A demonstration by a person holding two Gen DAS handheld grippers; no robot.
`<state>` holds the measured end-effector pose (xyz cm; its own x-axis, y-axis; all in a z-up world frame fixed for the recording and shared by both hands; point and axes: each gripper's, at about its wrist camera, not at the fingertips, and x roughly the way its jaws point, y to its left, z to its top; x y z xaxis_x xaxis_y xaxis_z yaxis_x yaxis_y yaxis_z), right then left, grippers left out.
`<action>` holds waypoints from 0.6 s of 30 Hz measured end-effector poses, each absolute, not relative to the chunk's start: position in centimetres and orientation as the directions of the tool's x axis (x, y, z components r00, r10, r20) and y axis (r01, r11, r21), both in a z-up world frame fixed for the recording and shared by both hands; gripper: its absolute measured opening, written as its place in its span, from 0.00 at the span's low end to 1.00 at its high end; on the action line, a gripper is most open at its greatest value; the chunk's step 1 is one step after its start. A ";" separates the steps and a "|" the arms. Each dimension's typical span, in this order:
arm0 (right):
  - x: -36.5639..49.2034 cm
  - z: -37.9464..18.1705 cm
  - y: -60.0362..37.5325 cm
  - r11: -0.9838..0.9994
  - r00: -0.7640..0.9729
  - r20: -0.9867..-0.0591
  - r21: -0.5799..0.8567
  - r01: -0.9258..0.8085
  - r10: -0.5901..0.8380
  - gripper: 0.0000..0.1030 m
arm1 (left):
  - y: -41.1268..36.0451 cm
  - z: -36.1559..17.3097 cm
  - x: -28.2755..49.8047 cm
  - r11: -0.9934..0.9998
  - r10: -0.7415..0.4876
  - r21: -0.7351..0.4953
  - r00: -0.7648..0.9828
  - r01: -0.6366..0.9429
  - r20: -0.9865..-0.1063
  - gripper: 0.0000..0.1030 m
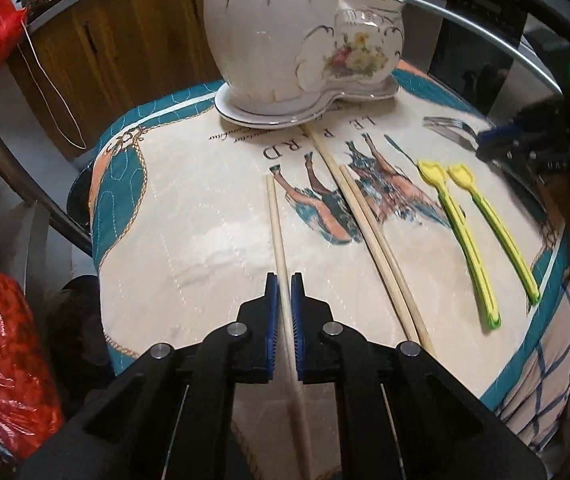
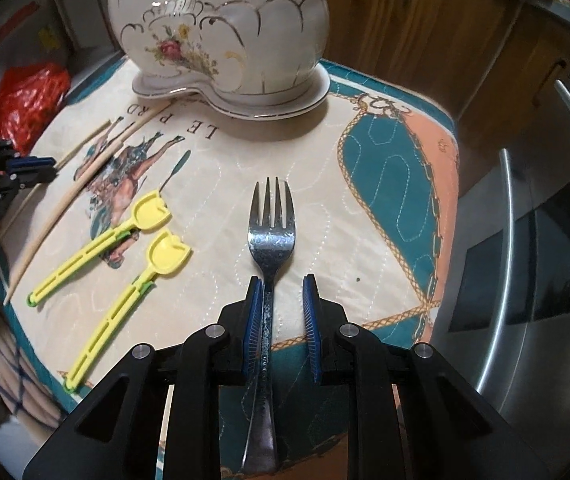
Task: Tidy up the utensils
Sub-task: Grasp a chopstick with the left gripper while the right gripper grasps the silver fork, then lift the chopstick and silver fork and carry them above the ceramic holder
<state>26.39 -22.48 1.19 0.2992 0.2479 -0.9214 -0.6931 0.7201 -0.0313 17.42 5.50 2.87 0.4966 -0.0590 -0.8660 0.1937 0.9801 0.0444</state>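
Left hand-held gripper (image 1: 284, 284) clamped on chopstick (image 1: 276, 224), lying on worktop (image 1: 189, 216) cloth. Right hand-held gripper (image 2: 283, 286) jaws apart, fork (image 2: 271, 236) handle against left pad only. Risks: thin chopstick pivoting, slipping; fork skidding on one-sided contact; holder (image 2: 221, 20) near, could be knocked.

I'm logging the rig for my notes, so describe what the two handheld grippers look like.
Both look alike. The left gripper and right gripper have matte black angular plastic linkage arms joined by round silver pivot pins, ending in ribbed blue pads. Triangular cutouts lighten the outer arms. No cables, sleeves or readable markings show.
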 end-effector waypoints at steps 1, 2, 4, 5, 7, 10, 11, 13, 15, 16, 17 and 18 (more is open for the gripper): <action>26.5 1.2 -22.3 0.716 0.291 -0.926 -0.033 -0.697 0.240 0.22 | 5.4 2.9 17.4 0.979 -0.054 0.051 0.493 0.197 -0.869 0.07; 26.5 1.2 -22.2 0.713 0.286 -0.929 -0.036 -0.700 0.235 0.22 | 5.3 2.8 17.4 0.978 -0.050 0.057 0.489 0.200 -0.871 0.07; 26.5 1.2 -22.2 0.712 0.285 -0.930 -0.038 -0.701 0.231 0.22 | 5.2 2.8 17.5 0.977 -0.041 0.066 0.482 0.203 -0.875 0.07; 26.4 1.2 -22.2 0.712 0.289 -0.928 -0.040 -0.701 0.233 0.22 | 5.0 2.8 17.4 0.974 -0.030 0.082 0.483 0.209 -0.875 0.07; 26.1 1.2 -22.4 0.718 0.300 -0.921 -0.033 -0.695 0.247 0.22 | 4.5 2.8 17.3 0.970 -0.006 0.115 0.493 0.215 -0.870 0.06; 25.9 1.1 -22.9 0.724 0.308 -0.910 -0.012 -0.689 0.279 0.18 | 4.3 2.7 17.2 0.971 -0.002 0.121 0.511 0.208 -0.859 0.05; 25.8 1.1 -23.0 0.729 0.306 -0.907 0.001 -0.685 0.289 0.17 | 4.4 2.7 17.3 0.973 -0.009 0.112 0.514 0.203 -0.858 0.05; 25.8 1.1 -23.2 0.735 0.302 -0.903 0.022 -0.677 0.305 0.06 | 4.7 2.7 17.3 0.977 -0.027 0.088 0.516 0.196 -0.856 0.04; 26.0 1.1 -23.4 0.743 0.298 -0.902 0.037 -0.668 0.312 0.06 | 5.1 2.8 17.4 0.979 -0.047 0.062 0.514 0.192 -0.856 0.04; 26.1 1.1 -23.5 0.746 0.294 -0.901 0.047 -0.664 0.319 0.06 | 5.2 2.7 17.4 0.980 -0.055 0.051 0.514 0.190 -0.856 0.04; 26.1 1.2 -23.6 0.748 0.291 -0.899 0.058 -0.661 0.327 0.06 | 5.6 2.9 17.4 0.982 -0.072 0.029 0.518 0.185 -0.852 0.04; 26.1 1.2 -23.6 0.751 0.293 -0.897 0.062 -0.658 0.331 0.06 | 5.8 3.0 17.3 0.983 -0.083 0.014 0.522 0.181 -0.849 0.04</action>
